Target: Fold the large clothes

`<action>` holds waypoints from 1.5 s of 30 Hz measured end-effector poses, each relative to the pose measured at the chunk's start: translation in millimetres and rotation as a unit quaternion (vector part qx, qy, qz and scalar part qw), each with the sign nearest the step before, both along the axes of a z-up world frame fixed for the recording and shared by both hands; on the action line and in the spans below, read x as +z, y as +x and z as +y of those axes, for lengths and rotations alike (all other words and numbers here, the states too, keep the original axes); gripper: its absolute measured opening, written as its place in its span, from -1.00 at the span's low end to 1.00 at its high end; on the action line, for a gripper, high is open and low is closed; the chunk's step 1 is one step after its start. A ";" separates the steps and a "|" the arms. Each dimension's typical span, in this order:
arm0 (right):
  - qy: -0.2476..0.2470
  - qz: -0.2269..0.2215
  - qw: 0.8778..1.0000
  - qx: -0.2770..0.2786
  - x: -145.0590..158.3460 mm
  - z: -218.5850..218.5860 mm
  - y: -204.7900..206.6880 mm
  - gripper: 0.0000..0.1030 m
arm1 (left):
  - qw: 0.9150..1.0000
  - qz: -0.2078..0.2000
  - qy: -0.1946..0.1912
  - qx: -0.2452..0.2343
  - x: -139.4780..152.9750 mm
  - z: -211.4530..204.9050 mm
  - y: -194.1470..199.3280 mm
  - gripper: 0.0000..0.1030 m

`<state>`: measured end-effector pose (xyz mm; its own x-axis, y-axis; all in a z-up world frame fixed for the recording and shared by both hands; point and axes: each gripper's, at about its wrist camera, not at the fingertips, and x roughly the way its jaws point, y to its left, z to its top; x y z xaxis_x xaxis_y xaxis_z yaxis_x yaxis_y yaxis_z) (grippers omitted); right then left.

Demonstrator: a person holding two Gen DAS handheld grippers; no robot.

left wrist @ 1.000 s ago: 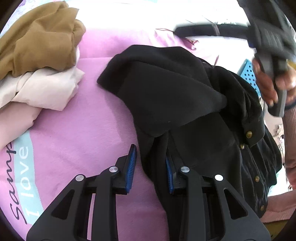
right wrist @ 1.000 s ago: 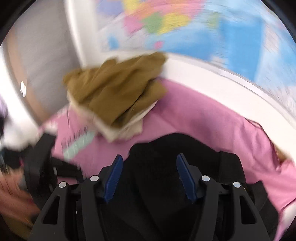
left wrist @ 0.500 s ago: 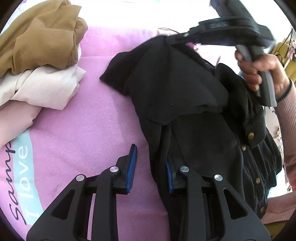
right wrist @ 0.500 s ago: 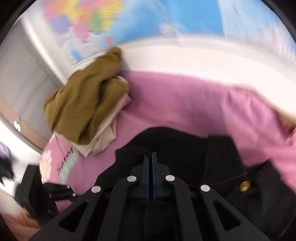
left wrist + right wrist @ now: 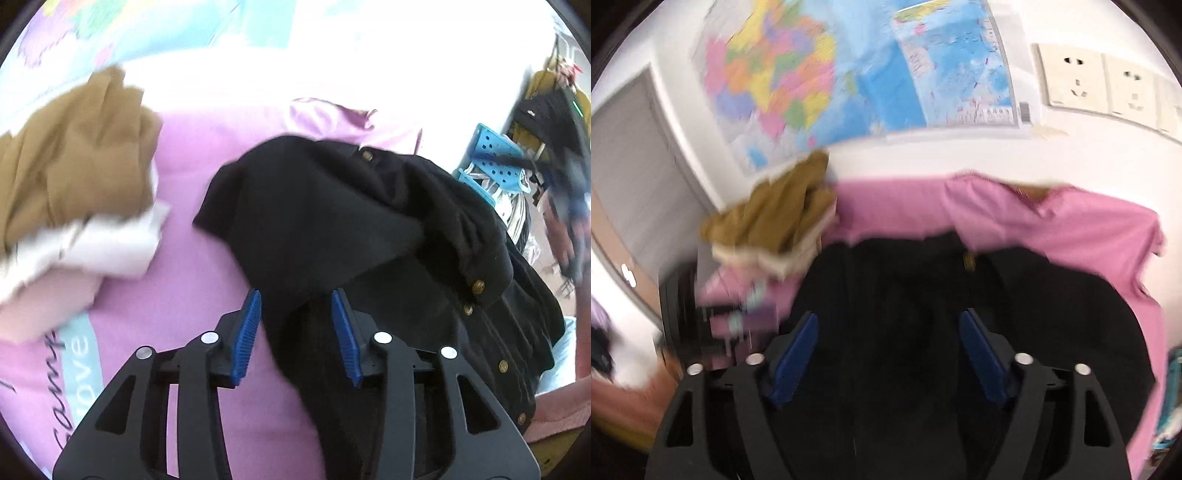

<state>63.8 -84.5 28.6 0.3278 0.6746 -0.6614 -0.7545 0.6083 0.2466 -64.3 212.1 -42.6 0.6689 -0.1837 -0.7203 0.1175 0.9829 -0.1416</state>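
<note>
A black jacket [image 5: 332, 221] with brass buttons lies crumpled on the pink sheet [image 5: 184, 277]. My left gripper [image 5: 295, 334] hangs just above its near edge with its jaws opening. A strip of the black cloth runs between the blue pads [image 5: 247, 336], which do not press on it. In the right wrist view my right gripper [image 5: 890, 350] hovers over the jacket [image 5: 905, 295]. Its jaws are opening wide and hold nothing. In the left wrist view the right gripper [image 5: 569, 206] is a dark blur at the right edge, in a person's hand.
A pile of brown and cream clothes [image 5: 74, 155] sits at the sheet's far left, also the pile [image 5: 775, 214] under the wall map [image 5: 849, 74]. A blue perforated basket [image 5: 495, 162] stands beyond the sheet's right side. Wall sockets [image 5: 1071, 77] are at the upper right.
The right gripper shut on the jacket's far fold, then let go and swung away to the right. The left gripper's jaws widened and it rose a little.
</note>
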 end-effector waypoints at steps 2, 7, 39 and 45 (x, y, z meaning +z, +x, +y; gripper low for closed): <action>-0.048 -0.019 0.999 0.004 -19.0 -5.1 -24.4 0.68 | 1.000 -0.002 0.013 -0.006 6.5 -8.6 12.1 -0.20; -0.158 -0.082 0.984 0.016 -67.8 13.2 -70.3 0.72 | 1.000 0.008 0.017 -0.019 3.5 -25.6 33.0 -0.20; 0.053 0.041 0.982 -0.176 -42.3 -114.9 43.8 -0.77 | 0.997 0.035 0.052 -0.050 9.3 -54.1 112.3 -0.04; 0.029 -0.013 0.980 -0.195 -10.4 -128.4 62.6 -0.77 | 0.996 0.047 0.046 -0.062 12.6 -54.2 125.9 0.20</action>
<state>126.4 -213.0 18.3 0.5846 0.5311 -0.6134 -0.4738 0.8371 0.2733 61.5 157.9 -29.9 0.5745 -0.1906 -0.7960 0.2286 0.9712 -0.0675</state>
